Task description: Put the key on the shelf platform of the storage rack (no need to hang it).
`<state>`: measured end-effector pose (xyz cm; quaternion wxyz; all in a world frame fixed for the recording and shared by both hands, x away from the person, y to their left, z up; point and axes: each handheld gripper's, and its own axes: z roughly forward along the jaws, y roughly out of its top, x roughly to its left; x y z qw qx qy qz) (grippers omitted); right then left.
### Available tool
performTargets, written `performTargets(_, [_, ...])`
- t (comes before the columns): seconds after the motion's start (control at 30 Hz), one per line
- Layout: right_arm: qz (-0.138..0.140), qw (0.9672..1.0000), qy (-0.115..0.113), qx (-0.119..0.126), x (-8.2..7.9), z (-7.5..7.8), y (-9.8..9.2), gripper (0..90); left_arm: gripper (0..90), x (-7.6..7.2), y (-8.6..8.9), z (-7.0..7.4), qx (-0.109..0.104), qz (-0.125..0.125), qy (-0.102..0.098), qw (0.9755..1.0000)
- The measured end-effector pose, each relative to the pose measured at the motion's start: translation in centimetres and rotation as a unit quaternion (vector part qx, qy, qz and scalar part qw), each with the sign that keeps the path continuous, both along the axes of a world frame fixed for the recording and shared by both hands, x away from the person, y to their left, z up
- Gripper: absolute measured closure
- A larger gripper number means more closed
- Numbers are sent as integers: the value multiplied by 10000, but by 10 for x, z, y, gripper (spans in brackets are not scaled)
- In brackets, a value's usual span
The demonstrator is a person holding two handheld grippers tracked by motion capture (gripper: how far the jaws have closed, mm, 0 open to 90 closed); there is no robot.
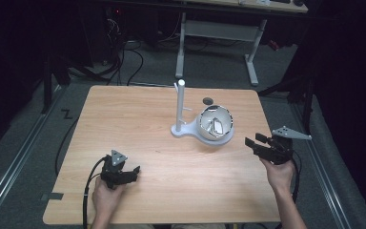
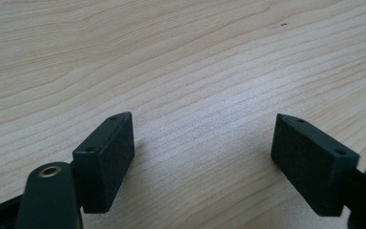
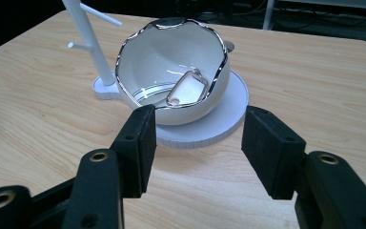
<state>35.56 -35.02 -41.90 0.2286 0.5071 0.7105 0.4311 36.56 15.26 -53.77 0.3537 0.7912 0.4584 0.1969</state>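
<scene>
Worktop (image 1: 138, 114): light wood grain, smooth, rounded corners, so far as we can see.
Bowl (image 3: 171, 71): glossy white with a wavy silver rim, tipped toward our right gripper, sitting right of centre on the worktop.
In the bowl: a small white rounded-rectangle piece (image 3: 187, 89), silver-edged.
Stand (image 1: 180, 109): matte white post with pegs, its round flat base under the bowl.
Left gripper (image 2: 202, 143): jaws wide apart over bare wood, holding nothing.
Right gripper (image 3: 198, 143): blocky black jaws spread open, pointing at the bowl, nothing gripped.

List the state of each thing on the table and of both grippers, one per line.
White wavy-rimmed cup with silver trim: tipped on its side on the saucer, mouth open.
White round saucer: flat on table.
White peg stand: upright, pegs bare.
Left gripper: open, empty.
Right gripper: open, empty.
</scene>
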Motion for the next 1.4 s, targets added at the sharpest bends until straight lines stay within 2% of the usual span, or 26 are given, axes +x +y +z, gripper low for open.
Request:
performTargets(0.53, [119,9999,26,-10,-23,-11,8,462,230,0,0,0,1,1,-1,10000])
performTargets(0.9, [204,9998,75,-13,-25,-18,15,461,230,0,0,0,4,-1,-1,10000])
performTargets(1.1, [154,9998,66,87,-28,-21,12,461,230,0,0,0,4,0,-1,10000])
performTargets(1.4, [183,9997,114,62,-31,-29,17,461,230,0,0,0,4,0,-3,10000])
